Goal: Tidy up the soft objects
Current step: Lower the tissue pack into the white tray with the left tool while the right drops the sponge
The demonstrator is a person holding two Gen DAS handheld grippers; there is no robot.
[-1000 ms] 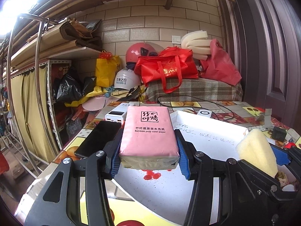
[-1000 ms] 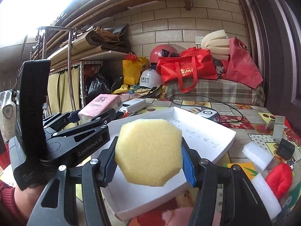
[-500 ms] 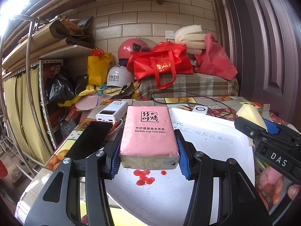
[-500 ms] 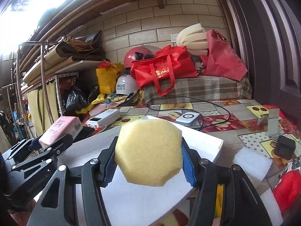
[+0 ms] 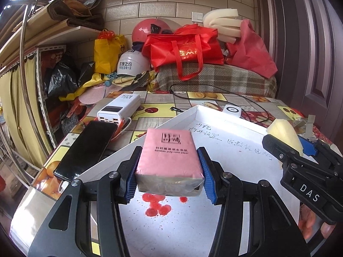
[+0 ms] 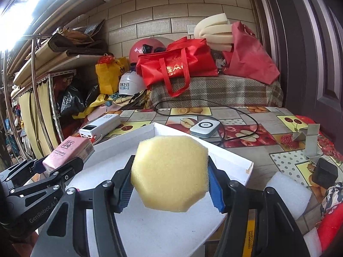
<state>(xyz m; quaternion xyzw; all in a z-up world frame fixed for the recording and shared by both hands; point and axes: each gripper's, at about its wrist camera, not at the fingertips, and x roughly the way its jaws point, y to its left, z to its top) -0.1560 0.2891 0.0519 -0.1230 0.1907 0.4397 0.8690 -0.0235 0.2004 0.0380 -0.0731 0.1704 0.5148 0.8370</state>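
Note:
My left gripper (image 5: 169,171) is shut on a pink tissue pack (image 5: 169,156) and holds it over the left part of a shallow white box lid (image 5: 231,150). My right gripper (image 6: 170,182) is shut on a yellow sponge (image 6: 170,172) and holds it over the same lid (image 6: 227,156). The right gripper with the sponge (image 5: 285,135) shows at the right edge of the left wrist view. The left gripper with the pink pack (image 6: 68,152) shows at the left of the right wrist view.
A black phone (image 5: 85,150) and a white power bank (image 5: 120,109) lie left of the lid. A white charger puck (image 6: 204,128) with a cable lies behind it. White foam blocks (image 6: 289,192), a red soft item (image 6: 330,224) and a black adapter (image 6: 324,172) lie to the right.
Both grippers have come lower and closer over the white lid, each keeping its object. The right gripper has moved in beside the left one.

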